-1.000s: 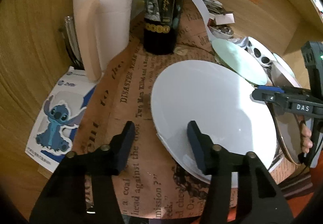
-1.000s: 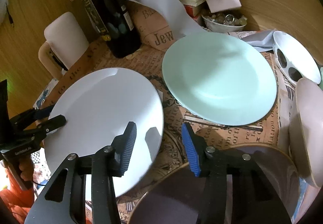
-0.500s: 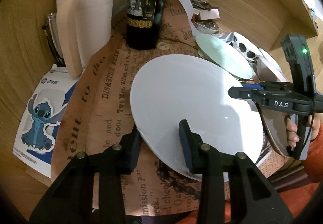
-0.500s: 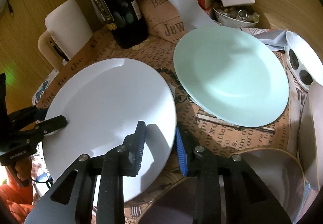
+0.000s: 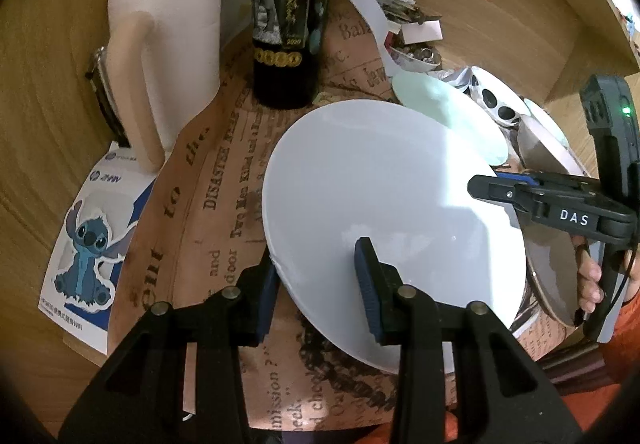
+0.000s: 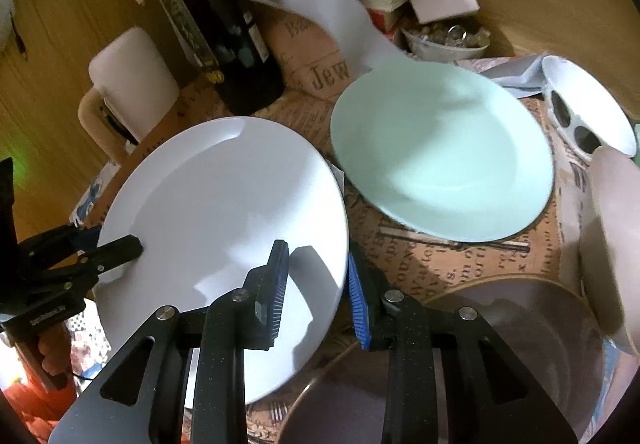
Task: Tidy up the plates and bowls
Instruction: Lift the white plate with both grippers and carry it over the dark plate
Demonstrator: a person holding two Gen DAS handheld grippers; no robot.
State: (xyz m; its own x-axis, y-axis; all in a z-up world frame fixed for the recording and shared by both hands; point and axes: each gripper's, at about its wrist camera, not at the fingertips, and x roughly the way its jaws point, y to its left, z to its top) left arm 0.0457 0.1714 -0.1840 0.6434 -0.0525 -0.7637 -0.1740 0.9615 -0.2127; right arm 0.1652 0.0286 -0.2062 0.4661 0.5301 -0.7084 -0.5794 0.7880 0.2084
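A large white plate [image 5: 392, 203] sits tilted over the newspaper-print cloth, held at two opposite edges. My left gripper [image 5: 316, 284] is shut on its near rim, one pad on top and one beneath. In the right wrist view the same white plate [image 6: 224, 203] has my right gripper [image 6: 316, 292] shut on its right rim, and the left gripper [image 6: 120, 248] shows at its far left edge. The right gripper [image 5: 492, 183] appears at the plate's right side in the left wrist view. A mint green plate [image 6: 440, 155] lies just beyond.
A dark wine bottle [image 5: 288, 23] and a white jug [image 5: 168, 43] stand behind the plate. A brown bowl [image 6: 500, 344] sits under my right gripper, with a pink bowl [image 6: 616, 228] and a spotted white bowl [image 6: 588, 111] to the right. Papers clutter the back.
Both grippers closed from open onto the white plate's rim. The plate has tipped and risen slightly off the cloth.
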